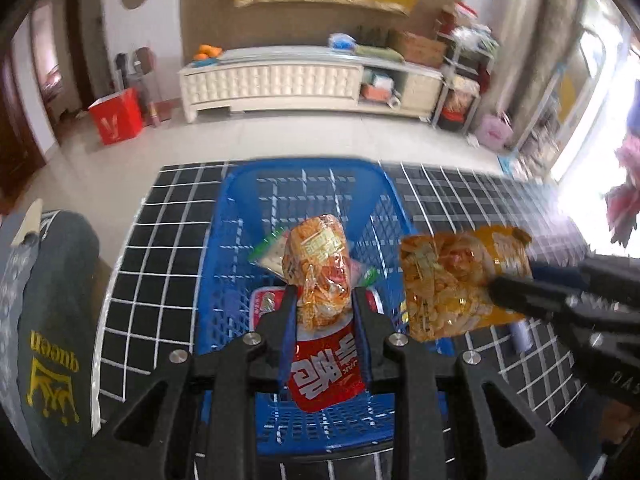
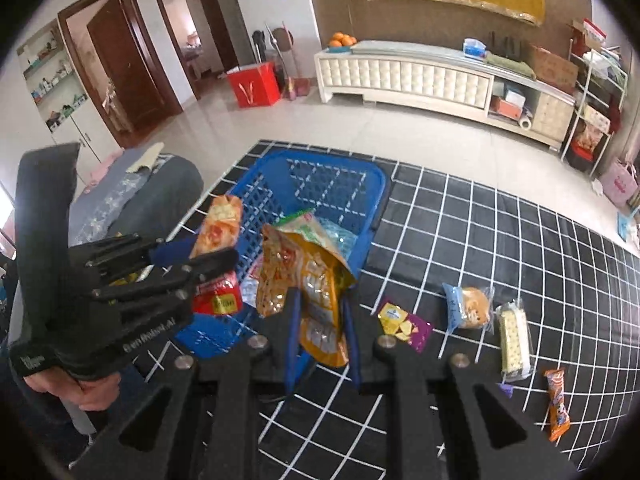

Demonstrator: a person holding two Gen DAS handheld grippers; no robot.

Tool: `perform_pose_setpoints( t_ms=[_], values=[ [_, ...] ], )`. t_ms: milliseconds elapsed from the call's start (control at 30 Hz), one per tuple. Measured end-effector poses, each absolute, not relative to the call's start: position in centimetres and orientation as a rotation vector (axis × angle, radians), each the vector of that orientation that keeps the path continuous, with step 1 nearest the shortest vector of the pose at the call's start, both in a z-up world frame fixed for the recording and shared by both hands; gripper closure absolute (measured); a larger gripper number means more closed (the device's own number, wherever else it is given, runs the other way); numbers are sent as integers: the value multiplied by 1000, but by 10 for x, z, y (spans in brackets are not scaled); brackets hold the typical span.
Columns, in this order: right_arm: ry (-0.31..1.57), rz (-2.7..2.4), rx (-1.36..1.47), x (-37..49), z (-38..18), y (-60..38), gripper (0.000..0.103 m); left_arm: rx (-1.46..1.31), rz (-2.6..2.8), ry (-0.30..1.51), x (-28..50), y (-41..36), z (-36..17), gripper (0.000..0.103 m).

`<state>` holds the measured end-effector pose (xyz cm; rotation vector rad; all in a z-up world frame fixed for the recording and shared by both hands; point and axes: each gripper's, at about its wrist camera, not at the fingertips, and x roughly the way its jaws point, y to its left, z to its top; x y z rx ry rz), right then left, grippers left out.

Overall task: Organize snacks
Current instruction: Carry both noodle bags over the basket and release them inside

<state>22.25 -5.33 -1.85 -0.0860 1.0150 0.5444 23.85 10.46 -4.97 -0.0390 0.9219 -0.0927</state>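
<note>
Both grippers, left point(image 1: 324, 304) and right point(image 2: 320, 312), clamp light, crinkly snack bags mid-body above the blue basket point(image 1: 240, 184), packets soft and slippery.

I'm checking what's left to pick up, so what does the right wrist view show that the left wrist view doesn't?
Only the right wrist view shows four loose snacks on the mat: a purple cracker pack, a wrapped bun, a white wafer pack, an orange bar.

Only the left wrist view shows the "queen" cushion.

Both show the blue basket and each hand-held gripper clamping a bag.

Bright daylight, blown-out glare at right, motion blur, fisheye-warped dark edges
</note>
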Motion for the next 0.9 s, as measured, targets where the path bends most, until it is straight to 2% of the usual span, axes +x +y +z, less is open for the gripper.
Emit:
perform_pose_setpoints(
  t_ms=[133,300,367,600,633,700,900],
  values=[
    [1041,534,-84,226,-26,-52,79,-6,-131,970,243,100,-72,79],
    [1048,534,-108,224,-26,-45,79,21,-144,1005,237,97,-82,72],
    [1046,537,-112,221,-26,-44,79,26,-151,1020,235,96,-83,66],
    [1035,552,-110,214,-18,-42,79,3,-142,1018,217,101,-69,62],
    [1033,555,-111,213,-16,-41,79,-2,-140,1019,215,104,-68,60],
    [1029,560,-114,212,-14,-39,79,-7,-141,1020,212,108,-66,44],
    [1039,574,-128,211,-17,-27,79,-18,-123,1003,202,120,-61,44]
  ],
)
